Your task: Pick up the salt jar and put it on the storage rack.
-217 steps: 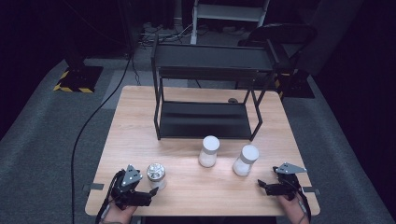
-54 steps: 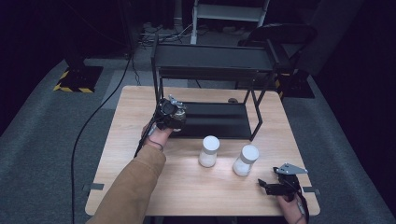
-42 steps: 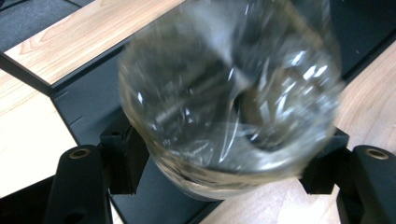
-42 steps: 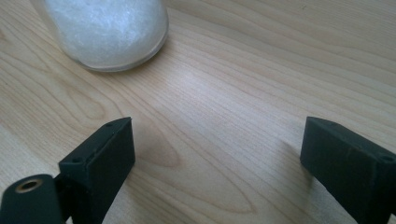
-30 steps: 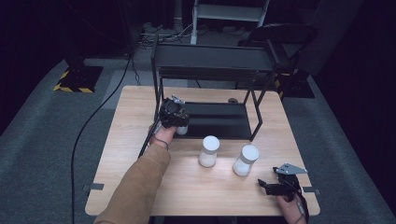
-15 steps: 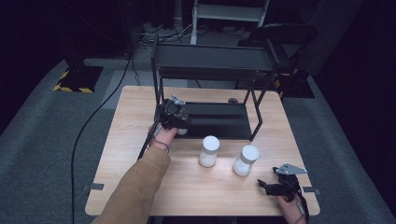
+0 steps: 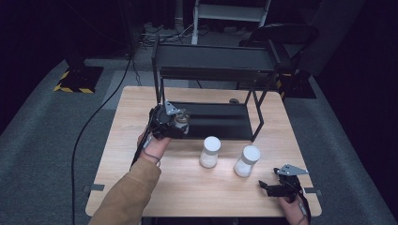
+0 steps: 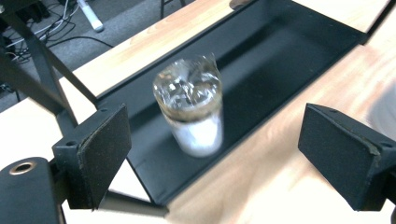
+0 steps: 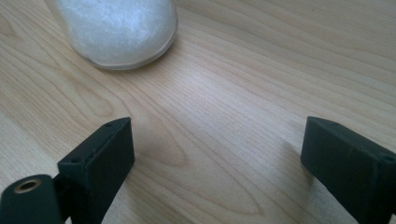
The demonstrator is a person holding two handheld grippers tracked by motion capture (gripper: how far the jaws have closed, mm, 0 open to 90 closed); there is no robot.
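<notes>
Evidently the left gripper (image 8: 212, 149), jaws spread, frames a jar (image 8: 192, 112) at twelve o'clock on the shelf (image 8: 289, 51); the right gripper (image 9: 217, 154) rests spread.

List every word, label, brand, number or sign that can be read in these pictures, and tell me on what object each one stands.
None: no text can be read in these pictures.
Jar with clear lid on the black shelf tray: no label shows.
Two white jars: plain, no print.
Yellow-black hazard stripes on the floor base: a pattern, no words.

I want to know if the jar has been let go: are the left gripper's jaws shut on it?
No, the left gripper stands open, its jaws apart from the jar.
</notes>
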